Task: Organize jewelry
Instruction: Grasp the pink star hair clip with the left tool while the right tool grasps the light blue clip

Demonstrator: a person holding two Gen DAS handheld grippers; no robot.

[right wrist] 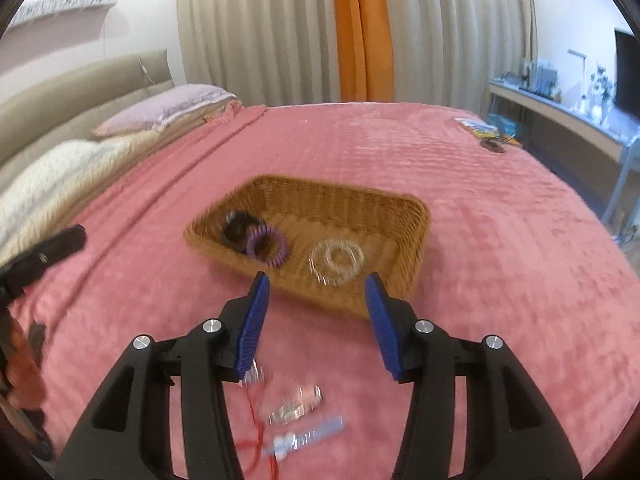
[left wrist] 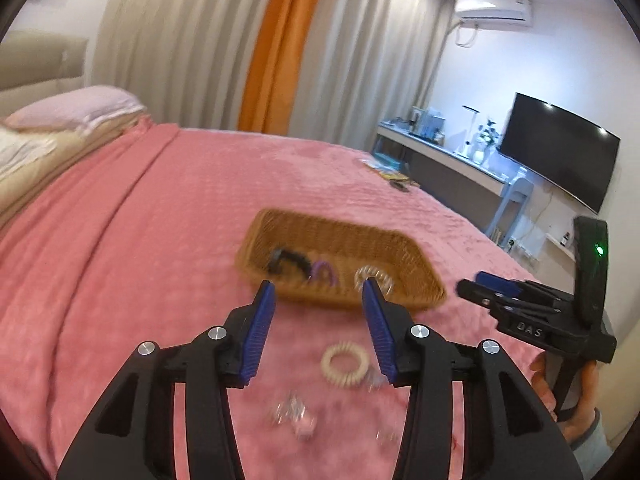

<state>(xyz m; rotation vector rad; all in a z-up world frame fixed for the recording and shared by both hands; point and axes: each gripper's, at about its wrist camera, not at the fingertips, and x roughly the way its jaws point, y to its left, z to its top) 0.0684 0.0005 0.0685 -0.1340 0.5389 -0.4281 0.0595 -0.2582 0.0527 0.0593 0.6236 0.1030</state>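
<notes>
A wicker basket (left wrist: 404, 276) (right wrist: 412, 216) sits on the pink bedspread. Inside lie a black hair tie (right wrist: 240, 226), a purple spiral tie (right wrist: 267, 246) and a clear spiral ring (right wrist: 337, 261). My left gripper (left wrist: 320, 292) is open just short of the basket with nothing between its fingers. Below it on the spread lie a cream spiral tie (left wrist: 345, 365) and small clear trinkets (left wrist: 292, 416). My right gripper (right wrist: 316, 286) is open and empty, in front of the basket. Clear clips (right wrist: 296, 404), a pale blue piece (right wrist: 308, 434) and a red string (right wrist: 256, 440) lie under it.
A pillow (right wrist: 168, 110) and headboard are at the left. Small items (right wrist: 486, 132) lie at the bed's far right corner. A desk with a monitor (left wrist: 560, 152) stands beyond the bed. The right gripper (left wrist: 520, 304), held by a hand, shows at the left view's right edge.
</notes>
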